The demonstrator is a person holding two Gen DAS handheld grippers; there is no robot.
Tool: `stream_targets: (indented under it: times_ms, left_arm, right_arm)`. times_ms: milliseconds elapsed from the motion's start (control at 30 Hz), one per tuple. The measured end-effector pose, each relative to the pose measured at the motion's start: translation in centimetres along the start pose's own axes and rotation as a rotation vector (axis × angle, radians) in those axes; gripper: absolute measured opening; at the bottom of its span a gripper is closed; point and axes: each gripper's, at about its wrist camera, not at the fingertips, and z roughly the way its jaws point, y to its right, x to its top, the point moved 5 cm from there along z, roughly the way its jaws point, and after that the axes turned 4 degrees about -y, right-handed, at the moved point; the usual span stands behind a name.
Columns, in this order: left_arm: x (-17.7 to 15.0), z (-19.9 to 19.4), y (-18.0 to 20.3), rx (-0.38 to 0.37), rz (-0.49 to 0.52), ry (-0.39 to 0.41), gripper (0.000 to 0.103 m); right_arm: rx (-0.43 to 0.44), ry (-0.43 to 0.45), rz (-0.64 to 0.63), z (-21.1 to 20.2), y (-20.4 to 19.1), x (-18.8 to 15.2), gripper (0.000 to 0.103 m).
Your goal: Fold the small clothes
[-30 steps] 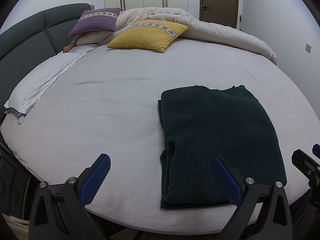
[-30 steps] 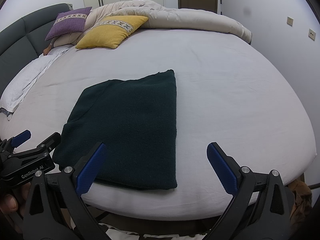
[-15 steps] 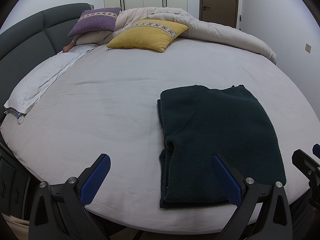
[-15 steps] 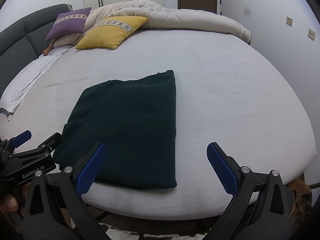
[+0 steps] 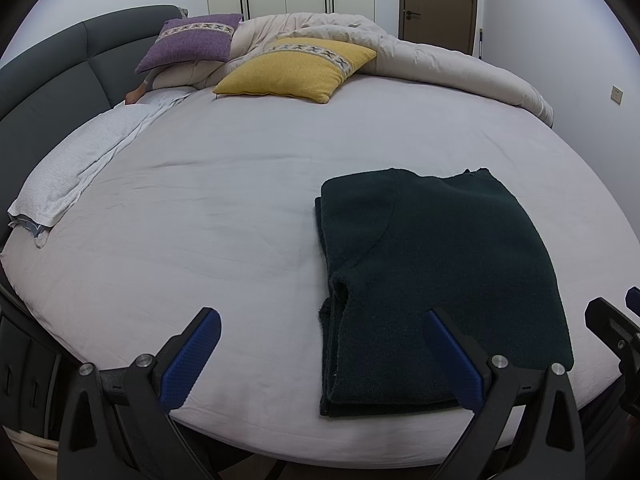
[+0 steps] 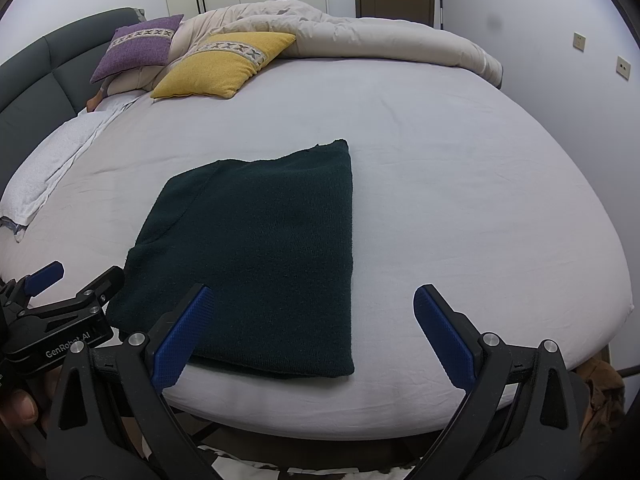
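A dark green knit garment lies folded into a flat rectangle on the white bed sheet, near the bed's front edge. It also shows in the right wrist view. My left gripper is open and empty, held at the bed's front edge, its right finger over the garment's near left part. My right gripper is open and empty, its left finger over the garment's near edge. The left gripper's side shows at the left of the right wrist view.
A yellow pillow, a purple pillow and a bunched beige duvet lie at the far side of the bed. A white folded towel lies along the left by the grey headboard. A door stands behind.
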Motion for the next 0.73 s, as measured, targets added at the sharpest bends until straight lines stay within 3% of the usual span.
stream_targets:
  times_ms: [733]
  left_arm:
    - [-0.06, -0.01, 0.15, -0.004, 0.017, 0.015, 0.103]
  right_arm:
    - [0.001, -0.002, 0.004, -0.50, -0.66, -0.37, 0.101]
